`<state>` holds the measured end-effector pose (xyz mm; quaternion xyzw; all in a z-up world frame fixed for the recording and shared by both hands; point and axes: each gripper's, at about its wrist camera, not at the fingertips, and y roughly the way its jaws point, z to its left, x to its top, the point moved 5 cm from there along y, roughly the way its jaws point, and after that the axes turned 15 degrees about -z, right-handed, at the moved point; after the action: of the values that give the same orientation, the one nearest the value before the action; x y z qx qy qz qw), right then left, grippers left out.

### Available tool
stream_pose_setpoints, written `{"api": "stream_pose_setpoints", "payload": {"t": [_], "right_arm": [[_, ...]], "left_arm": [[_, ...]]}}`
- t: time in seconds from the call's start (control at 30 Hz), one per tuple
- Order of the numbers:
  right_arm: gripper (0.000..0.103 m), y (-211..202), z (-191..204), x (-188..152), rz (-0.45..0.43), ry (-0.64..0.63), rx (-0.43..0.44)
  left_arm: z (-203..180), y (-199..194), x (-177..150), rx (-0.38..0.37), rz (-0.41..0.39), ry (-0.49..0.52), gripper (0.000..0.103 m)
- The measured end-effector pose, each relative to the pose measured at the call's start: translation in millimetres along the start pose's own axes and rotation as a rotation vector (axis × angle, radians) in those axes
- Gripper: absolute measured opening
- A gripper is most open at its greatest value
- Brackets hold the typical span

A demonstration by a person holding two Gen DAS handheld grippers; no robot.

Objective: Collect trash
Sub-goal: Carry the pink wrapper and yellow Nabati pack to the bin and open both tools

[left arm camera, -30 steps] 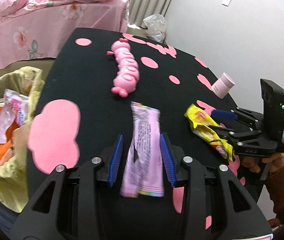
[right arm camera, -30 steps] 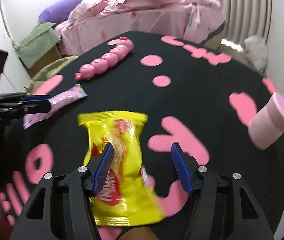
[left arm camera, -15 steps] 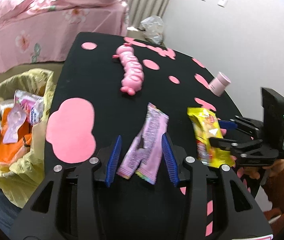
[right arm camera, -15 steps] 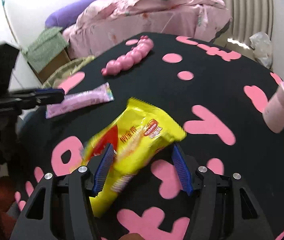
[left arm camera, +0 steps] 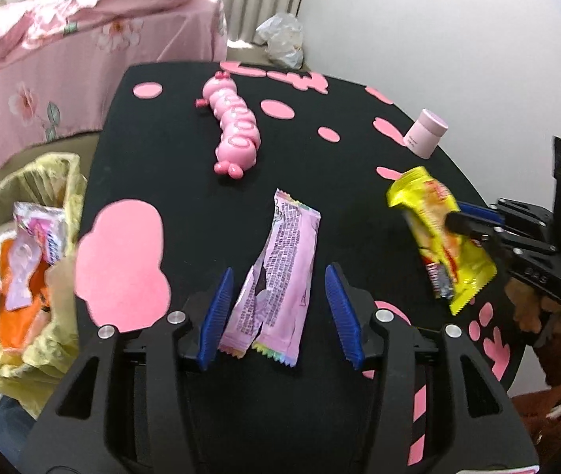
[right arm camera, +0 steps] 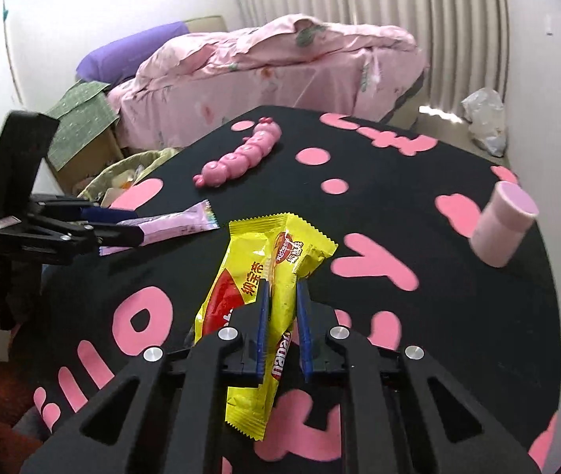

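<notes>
Right now the right gripper [right arm camera: 281, 330] is closing on the yellow snack wrapper [right arm camera: 268, 296], its blue pads pinching the crumpled middle of the packet, which is lifted off the black table [right arm camera: 458, 316]; in the left wrist view the same wrapper hangs tilted from those jaws above the table's right edge. The left gripper [left arm camera: 278, 314] has its jaws opening, and the torn pink wrapper [left arm camera: 280, 272] lies flat on the table between the blue pads [left arm camera: 217, 308], not pressed by either one. So the step in hand looks like pick-up: one piece of trash is gripped, the other is only straddled.

The bin with the yellow liner [left arm camera: 23, 256] stands just beside the table on the left side, already holding several wrappers, an orange one among them. The pink caterpillar toy [left arm camera: 235, 134] and the pink jar [left arm camera: 424, 134] sit farther back on the table and do not read as trash.

Next, I judge, the yellow packet has to be carried across to the bin and let go above its mouth, while the left jaws must come down and close on the pink wrapper. That wrapper is thin and lies flat, so the pads may slide over it unless they catch an edge or the raised tear.
</notes>
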<state>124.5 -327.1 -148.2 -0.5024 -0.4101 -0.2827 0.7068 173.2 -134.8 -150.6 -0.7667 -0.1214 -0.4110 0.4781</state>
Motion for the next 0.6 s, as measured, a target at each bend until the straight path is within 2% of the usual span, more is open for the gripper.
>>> {"api": "stream_pose_setpoints", "payload": {"t": [0.07, 0.13, 0.23, 0.37, 0.6], "right_arm": [[0.014, -5.4, -4.1, 1.5, -0.007, 0.011, -0.015], [0.014, -9.4, -5.2, 2.9, -0.014, 0.015, -0.025], [0.014, -16.0, -2.4, 13.0, -0.040, 0.003, -0.041], [0.014, -23.9, 12.6, 40.6, -0.098, -0.040, -0.042], [0.014, -21.7, 65.7, 101.9, -0.210, -0.153, 0.014]], "left_arm": [[-3.5, 5.0, -3.5, -0.001, 0.017, 0.009, 0.028], [-8.3, 6.0, -6.3, 0.014, 0.013, 0.044, 0.022], [-10.4, -3.7, -4.5, -0.008, -0.016, 0.031, 0.009], [-3.4, -33.7, 12.1, 0.015, -0.117, 0.030, 0.008], [28.0, -97.8, 42.6, 0.091, -0.275, 0.026, 0.008]]}}
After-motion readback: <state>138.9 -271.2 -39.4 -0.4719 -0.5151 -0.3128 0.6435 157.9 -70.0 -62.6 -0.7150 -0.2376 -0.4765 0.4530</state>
